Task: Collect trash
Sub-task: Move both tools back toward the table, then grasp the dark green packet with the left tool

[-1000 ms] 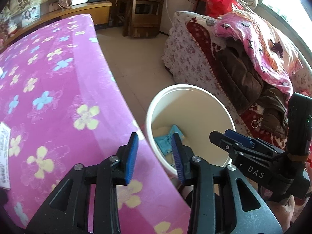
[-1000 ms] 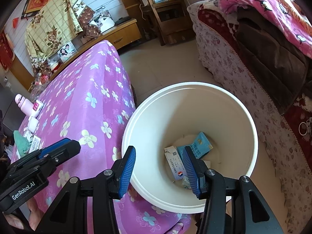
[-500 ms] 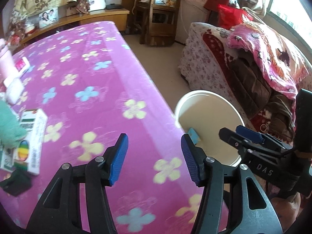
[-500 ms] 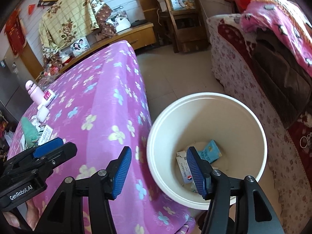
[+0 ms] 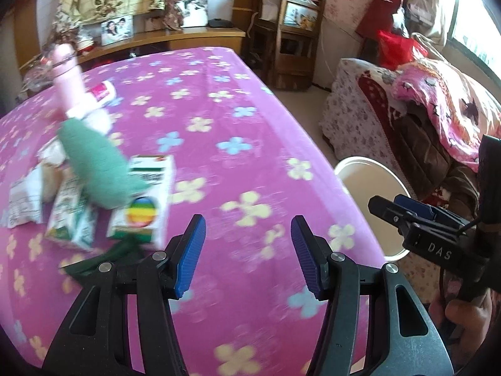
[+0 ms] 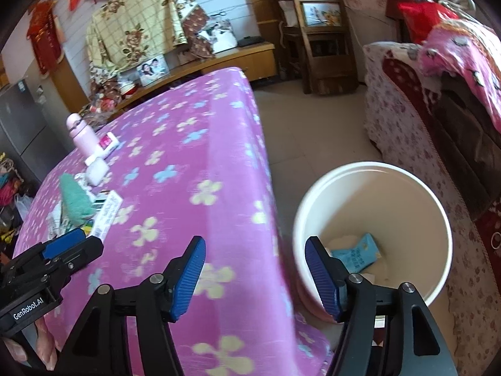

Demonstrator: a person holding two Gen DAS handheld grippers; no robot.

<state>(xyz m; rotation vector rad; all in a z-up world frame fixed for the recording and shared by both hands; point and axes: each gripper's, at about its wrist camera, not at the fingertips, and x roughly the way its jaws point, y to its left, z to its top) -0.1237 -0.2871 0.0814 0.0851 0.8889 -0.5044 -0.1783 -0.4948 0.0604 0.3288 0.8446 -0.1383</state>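
Left of white bucket (image 6: pixel 372 169), trash pile (image 5: pixel 137 200) on table (image 5: pixel 238 144): nearer left tool (image 5: pixel 247 257), jaws apart, empty; right tool (image 6: pixel 255 274) opening, empty.

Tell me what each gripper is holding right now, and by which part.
Nothing is held. The left gripper is open and empty over the purple tablecloth; the right gripper has its jaws opening, nothing between them.

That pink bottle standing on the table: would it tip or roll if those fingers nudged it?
Probably yes. The pink bottle stands tall and narrow on the soft tablecloth, so a high push would likely topple it. Its round body suggests it would then roll. It looks rigid, perhaps slick.
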